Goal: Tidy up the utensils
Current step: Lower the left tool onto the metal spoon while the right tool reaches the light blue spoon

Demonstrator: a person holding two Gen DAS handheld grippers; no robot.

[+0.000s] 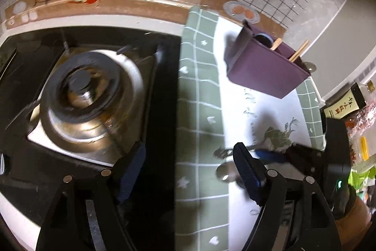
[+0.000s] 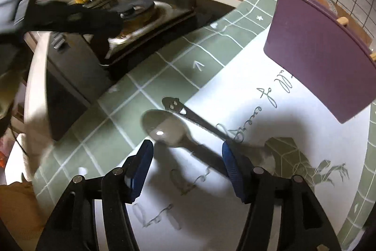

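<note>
Spoon (image 2: 164, 128) lies beside purple holder (image 2: 319, 58) (stove (image 1: 89, 95) nearby); both grippers' jaws released, empty.

I count two metal utensils on the mat: one spoon (image 2: 164, 127) just ahead of my right jaws and one slotted-handle piece (image 2: 188, 113) lying beside it. Beyond them stands one purple holder (image 2: 322, 58) with two wooden sticks (image 1: 298, 52) poking out of it. One gas burner (image 1: 87, 91) sits ahead of my left jaws. One dark bottle (image 1: 350, 98) stands far right of them.
</note>
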